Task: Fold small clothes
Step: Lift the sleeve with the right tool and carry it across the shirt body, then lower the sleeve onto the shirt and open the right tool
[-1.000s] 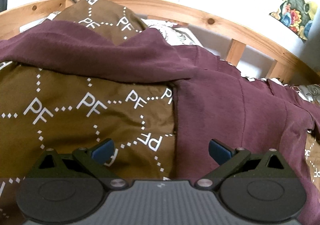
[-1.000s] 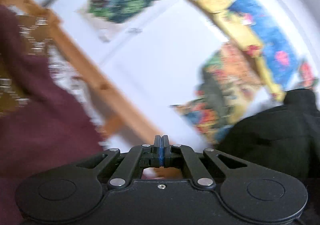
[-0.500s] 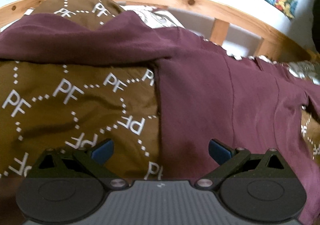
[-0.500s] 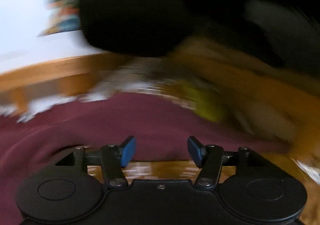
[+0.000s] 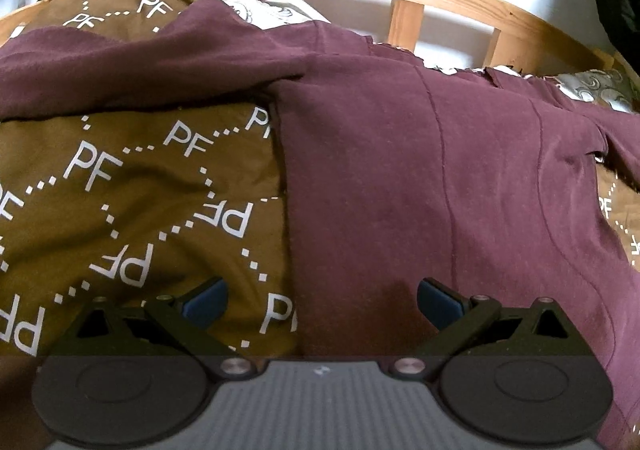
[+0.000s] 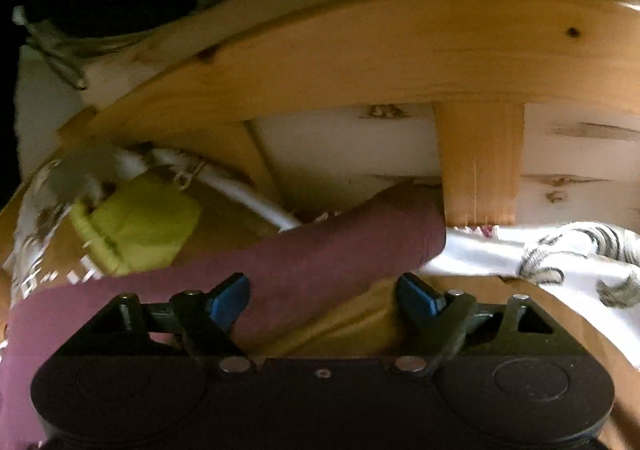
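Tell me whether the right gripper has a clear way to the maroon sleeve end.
Probably yes: the right gripper has just opened its jaws, nothing between them, and the maroon sleeve lies uncovered just ahead.

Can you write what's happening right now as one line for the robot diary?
step: reaching for cloth | left gripper: open over maroon garment | right gripper: just opening, nothing pinched, at maroon sleeve | surface: brown PF bedspread

Below my left hand I read the white letters "PF", printed again and again on the brown bedcover (image 5: 132, 186), linked by dotted white lines, some upside down. Below my right hand the same print is too blurred to read.
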`<action>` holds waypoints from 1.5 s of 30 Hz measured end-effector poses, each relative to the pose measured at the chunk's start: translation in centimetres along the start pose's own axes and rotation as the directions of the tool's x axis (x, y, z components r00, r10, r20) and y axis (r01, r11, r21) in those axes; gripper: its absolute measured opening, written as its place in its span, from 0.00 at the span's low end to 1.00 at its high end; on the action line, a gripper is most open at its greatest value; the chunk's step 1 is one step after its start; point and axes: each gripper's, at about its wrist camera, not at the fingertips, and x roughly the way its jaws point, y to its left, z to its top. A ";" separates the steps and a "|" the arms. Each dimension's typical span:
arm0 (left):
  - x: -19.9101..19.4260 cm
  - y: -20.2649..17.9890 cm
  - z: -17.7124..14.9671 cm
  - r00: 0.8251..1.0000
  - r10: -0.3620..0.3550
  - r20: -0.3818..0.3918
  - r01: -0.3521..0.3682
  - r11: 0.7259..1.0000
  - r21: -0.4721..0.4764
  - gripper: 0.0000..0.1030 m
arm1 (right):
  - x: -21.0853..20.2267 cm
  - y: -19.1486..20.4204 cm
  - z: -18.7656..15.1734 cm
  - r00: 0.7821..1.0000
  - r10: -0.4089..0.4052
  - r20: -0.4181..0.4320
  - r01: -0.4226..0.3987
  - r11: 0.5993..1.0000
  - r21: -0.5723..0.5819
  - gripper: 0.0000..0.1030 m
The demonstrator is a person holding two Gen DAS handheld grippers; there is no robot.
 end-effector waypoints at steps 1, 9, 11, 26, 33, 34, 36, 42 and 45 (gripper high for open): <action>0.0 0.0 0.0 1.000 -0.001 -0.001 0.001 1.000 0.000 0.99 | 0.2 0.1 0.2 1.000 -0.008 0.011 0.008 1.000 -0.003 0.78; -0.2 0.4 0.3 1.000 -0.012 -0.004 0.012 0.999 -0.033 0.99 | -0.9 1.7 0.2 0.988 -0.074 0.135 0.087 0.992 -0.094 0.13; -0.3 0.6 0.4 1.000 -0.015 0.000 0.015 0.999 -0.043 0.99 | -2.4 2.7 -0.1 0.976 -0.056 0.209 0.093 0.980 -0.173 0.11; -1.8 2.2 1.6 0.997 -0.024 0.074 0.034 0.989 -0.141 0.99 | -20.6 15.8 -12.1 0.666 0.712 0.221 -0.196 0.453 -0.870 0.09; -2.6 3.3 2.1 0.993 -0.012 0.117 0.036 0.978 -0.206 0.99 | -24.9 17.3 -21.0 0.558 0.819 -0.135 -0.281 0.034 -0.959 0.09; -2.8 3.5 2.1 0.992 -0.010 0.125 0.036 0.977 -0.212 0.99 | -25.0 17.3 -22.1 0.561 0.809 -0.174 -0.290 -0.004 -0.957 0.09; -2.9 3.7 2.3 0.991 -0.009 0.136 0.040 0.974 -0.222 0.99 | -24.5 17.3 -24.3 0.569 0.787 -0.237 -0.314 -0.058 -0.948 0.09; -2.8 3.7 2.2 0.991 -0.020 0.131 0.049 0.973 -0.225 0.99 | -23.2 16.8 -28.3 0.600 0.721 -0.348 -0.345 -0.160 -0.925 0.09; -2.6 3.6 2.1 0.992 -0.028 0.124 0.055 0.975 -0.216 0.99 | -22.9 16.4 -29.9 0.608 0.694 -0.386 -0.341 -0.211 -0.916 0.10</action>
